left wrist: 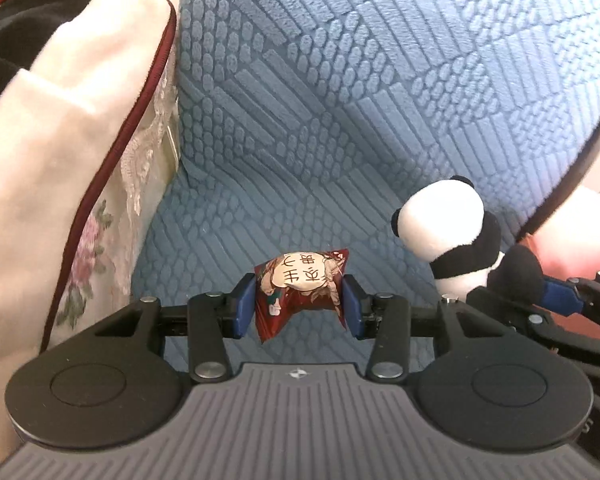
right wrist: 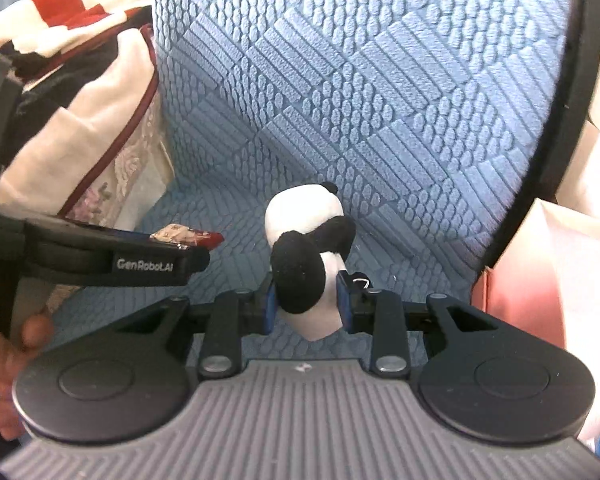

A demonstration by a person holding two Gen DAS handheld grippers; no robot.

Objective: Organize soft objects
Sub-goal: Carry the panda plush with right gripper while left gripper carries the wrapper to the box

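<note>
My left gripper (left wrist: pixel 299 306) is shut on a small red packet-shaped cushion (left wrist: pixel 300 288) with printed characters, held above the blue quilted seat (left wrist: pixel 320 120). To its right a plush panda (left wrist: pixel 448 232) hangs in the right gripper's blue pads. In the right wrist view my right gripper (right wrist: pixel 306 306) is shut on the panda (right wrist: pixel 304 256), pinching its black and white lower body with the head pointing away. The left gripper (right wrist: pixel 140 260) shows at the left there, with the red cushion (right wrist: pixel 188 236) at its tip.
A stack of folded cloth, cream with dark red piping and a floral lace side (left wrist: pixel 72 160), stands at the left on the blue seat. Red and white fabric (right wrist: pixel 60 20) tops it. A pink and white surface (right wrist: pixel 560 272) lies at the right. A hand (right wrist: pixel 8 360) grips the left tool.
</note>
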